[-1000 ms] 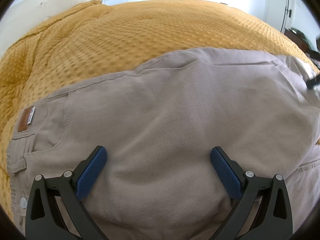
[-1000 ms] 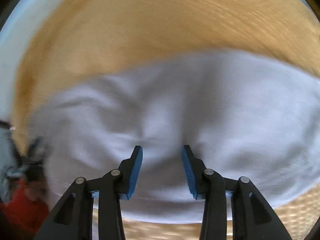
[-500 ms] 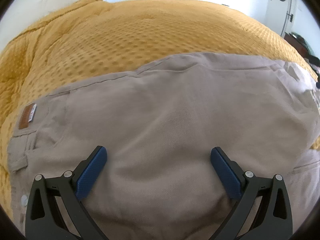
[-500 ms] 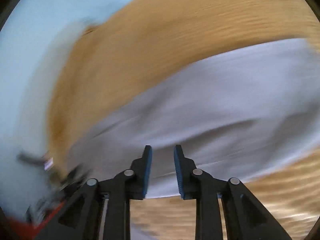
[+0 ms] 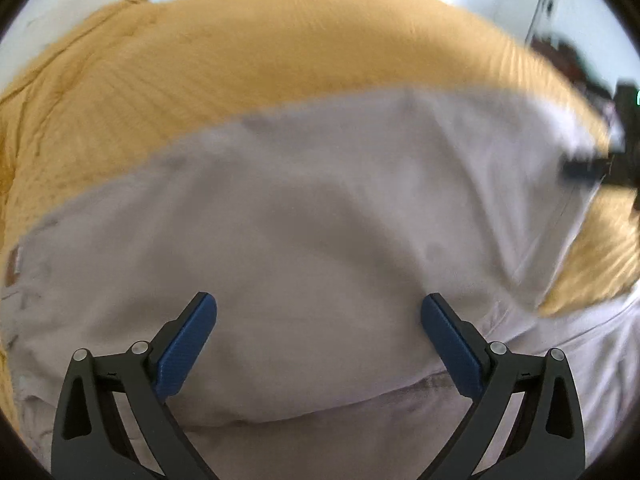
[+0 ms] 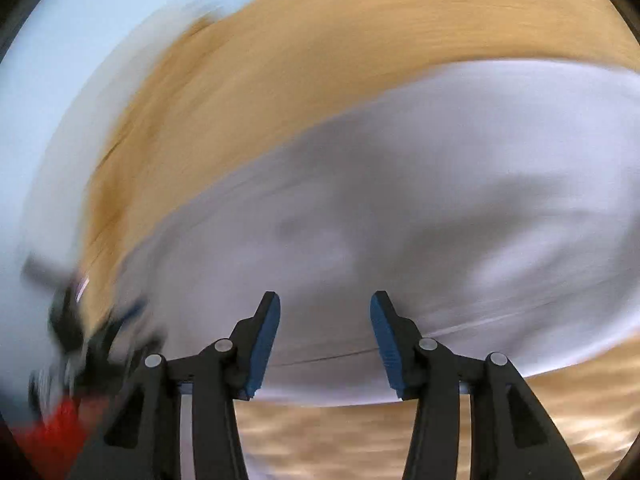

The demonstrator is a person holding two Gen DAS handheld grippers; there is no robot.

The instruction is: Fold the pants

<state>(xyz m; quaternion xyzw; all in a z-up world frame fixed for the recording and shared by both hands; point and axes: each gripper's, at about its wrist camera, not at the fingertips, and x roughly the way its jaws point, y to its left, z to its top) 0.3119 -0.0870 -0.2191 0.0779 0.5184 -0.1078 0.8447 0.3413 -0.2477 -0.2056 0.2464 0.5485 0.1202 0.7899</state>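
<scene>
Left tool [image 5: 318, 334] — spread, above pants [image 5: 320, 220]

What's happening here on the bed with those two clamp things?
A person is folding a pair of beige pants spread on a mustard-yellow bedspread, working with a pair of hand-held tongs in each hand. The left tongs hang wide open above the fabric, gripping nothing. The right tongs are near the pants' edge with their jaws opening, and nothing looks pinched between them. The pictures are blurred, so finer detail is hard to tell.
</scene>
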